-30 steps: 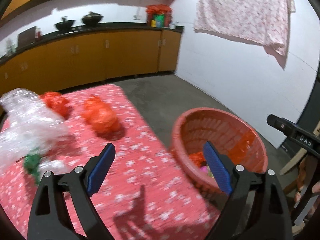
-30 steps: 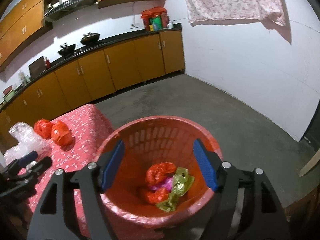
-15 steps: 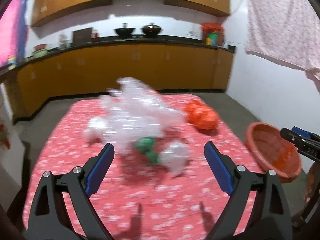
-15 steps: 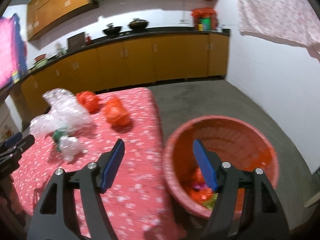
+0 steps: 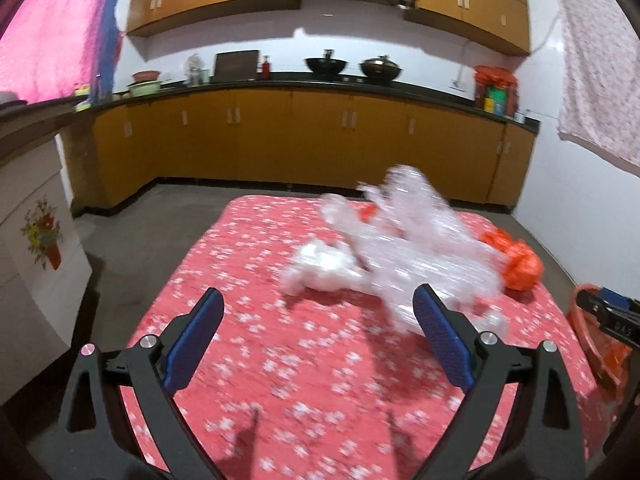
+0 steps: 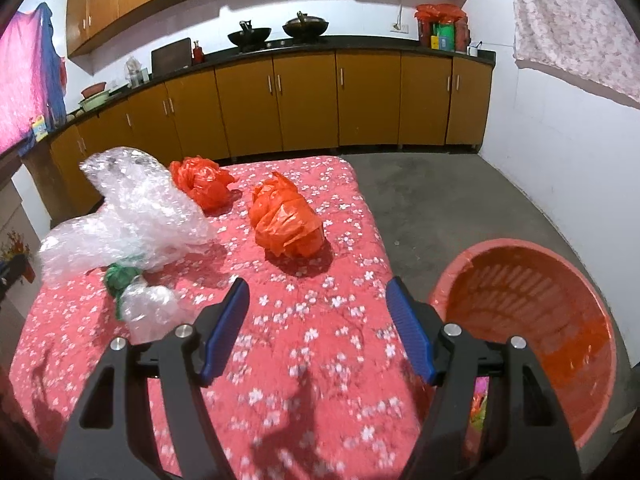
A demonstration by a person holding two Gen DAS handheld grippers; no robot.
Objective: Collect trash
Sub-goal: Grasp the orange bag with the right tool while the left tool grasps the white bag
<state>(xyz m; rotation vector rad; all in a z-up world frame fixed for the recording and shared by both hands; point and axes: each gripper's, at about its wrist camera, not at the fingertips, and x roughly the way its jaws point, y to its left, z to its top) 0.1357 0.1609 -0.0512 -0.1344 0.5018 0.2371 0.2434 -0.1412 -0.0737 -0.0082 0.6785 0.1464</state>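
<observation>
The left tongs [image 5: 316,336], blue ribbed pads on black arms, are standing spread with nothing between them, their jaws having just been opening wider. Ahead of them and to the right, a crumpled heap of clear bubble wrap [image 5: 416,256] is lying on the red cloth with white blossoms [image 5: 248,264].

The right tongs [image 6: 318,326] are also standing apart and empty. Straight ahead of them a glossy, wrinkled orange plastic bag [image 6: 286,220] is sitting bunched into a ball; a second crumpled orange bag [image 6: 202,180] is lying beyond it to the left. To their right, the round red plastic basket with slotted walls [image 6: 560,280] is holding bright scraps, mostly hidden.
</observation>
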